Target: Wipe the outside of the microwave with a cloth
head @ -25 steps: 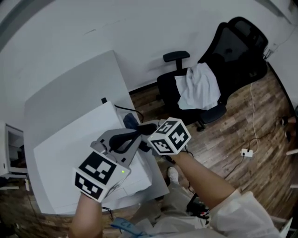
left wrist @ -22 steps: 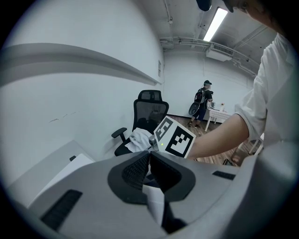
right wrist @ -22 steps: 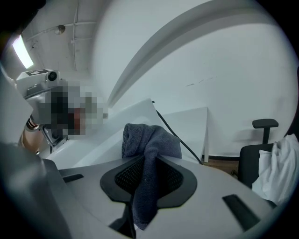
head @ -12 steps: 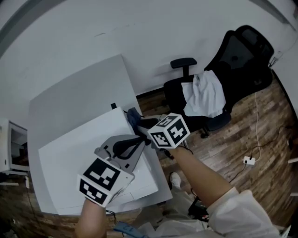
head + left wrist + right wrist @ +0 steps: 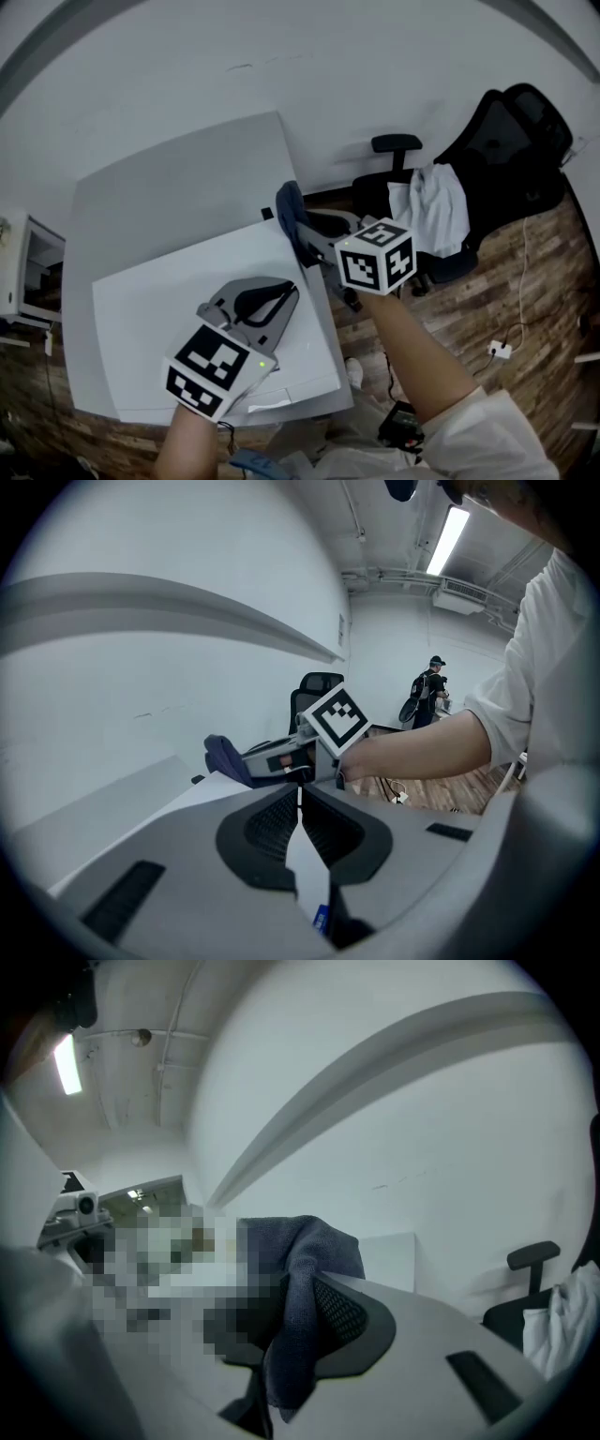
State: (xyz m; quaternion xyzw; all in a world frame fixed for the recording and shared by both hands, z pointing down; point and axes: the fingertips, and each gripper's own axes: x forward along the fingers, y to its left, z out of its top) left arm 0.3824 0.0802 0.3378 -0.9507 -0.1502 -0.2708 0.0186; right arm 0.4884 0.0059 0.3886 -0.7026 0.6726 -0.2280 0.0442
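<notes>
The white microwave (image 5: 169, 309) stands on a grey table, and I look down on its top. My right gripper (image 5: 307, 232) is shut on a dark blue cloth (image 5: 288, 208), which lies against the microwave's back right corner. In the right gripper view the cloth (image 5: 302, 1260) hangs folded over and between the jaws of the right gripper (image 5: 289, 1288). My left gripper (image 5: 281, 292) hovers over the right part of the microwave's top, its jaws together with nothing in them. From the left gripper (image 5: 300, 799) I see the cloth (image 5: 223, 758) and the right gripper (image 5: 274, 761) just ahead.
A black office chair (image 5: 506, 141) with a white garment (image 5: 436, 208) draped on it stands to the right on the wood floor. The grey table (image 5: 169, 192) runs back to a white wall. Another white appliance (image 5: 21, 274) sits at the far left. A person (image 5: 427, 692) stands far off.
The right gripper has slid the cloth along the microwave's right edge toward the back corner, moving away from the left gripper. The head view has shifted.
</notes>
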